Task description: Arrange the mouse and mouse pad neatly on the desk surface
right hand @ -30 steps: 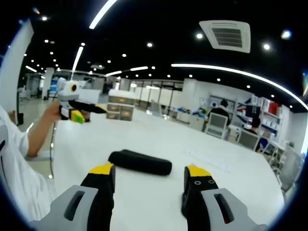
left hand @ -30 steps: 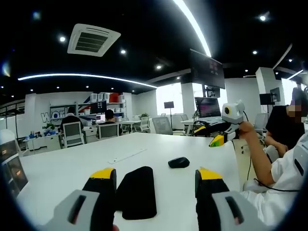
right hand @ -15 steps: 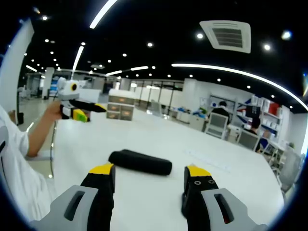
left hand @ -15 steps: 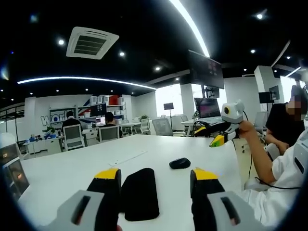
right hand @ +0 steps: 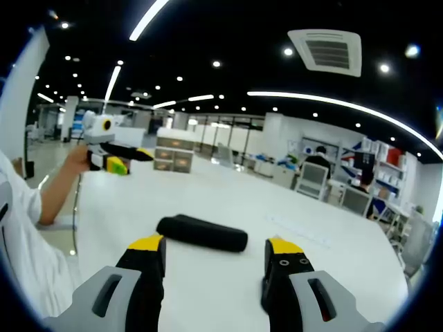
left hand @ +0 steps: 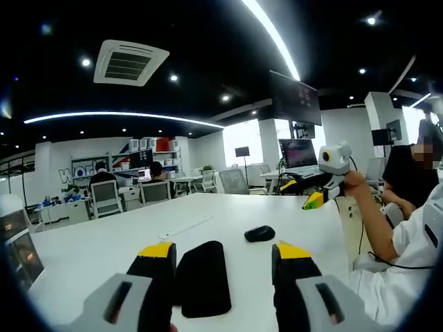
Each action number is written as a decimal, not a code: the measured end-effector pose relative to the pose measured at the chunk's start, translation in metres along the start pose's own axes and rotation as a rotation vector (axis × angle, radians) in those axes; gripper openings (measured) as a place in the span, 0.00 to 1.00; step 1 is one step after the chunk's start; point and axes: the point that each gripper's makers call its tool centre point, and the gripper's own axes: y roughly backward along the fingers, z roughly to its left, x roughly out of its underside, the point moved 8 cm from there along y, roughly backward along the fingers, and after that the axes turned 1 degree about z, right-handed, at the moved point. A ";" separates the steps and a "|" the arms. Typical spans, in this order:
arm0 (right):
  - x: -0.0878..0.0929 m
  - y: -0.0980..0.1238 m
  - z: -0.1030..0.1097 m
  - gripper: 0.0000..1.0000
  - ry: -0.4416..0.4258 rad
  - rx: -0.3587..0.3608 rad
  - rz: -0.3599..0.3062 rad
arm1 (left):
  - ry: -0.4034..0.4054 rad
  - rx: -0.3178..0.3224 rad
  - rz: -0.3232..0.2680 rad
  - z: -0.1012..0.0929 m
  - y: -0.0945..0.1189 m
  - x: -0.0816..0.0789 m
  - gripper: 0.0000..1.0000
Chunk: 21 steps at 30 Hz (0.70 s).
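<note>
A white counter (left hand: 83, 242) in an open office carries a rolled mouse pad (left hand: 202, 277) just ahead of the released left tool (left hand: 225, 254); the mouse (left hand: 259, 234) lies farther. The right tool (right hand: 216, 247) is released too.

The left gripper (left hand: 225, 252) has two blocky black jaws capped with yellow tips, each rising from a grey moulded base with a dark oval slot. The right gripper (right hand: 214, 247) is built the same way: black jaws, yellow caps, grey bases (its right tip carries two small dark dots). Seen from across the table, the right gripper (left hand: 320, 195) shows a white body, a yellow-green tip and black sides. The person wears a white short sleeve (left hand: 408, 245), with a thin black cable (left hand: 360, 232) hanging by the arm.
</note>
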 end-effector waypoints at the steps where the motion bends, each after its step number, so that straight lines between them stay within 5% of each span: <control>1: 0.000 0.000 0.000 0.55 0.000 0.000 0.000 | -0.001 -0.003 0.001 0.001 0.000 0.000 0.55; 21: 0.001 0.000 0.000 0.55 0.002 -0.002 0.005 | -0.071 -0.011 0.023 0.000 -0.002 0.002 0.54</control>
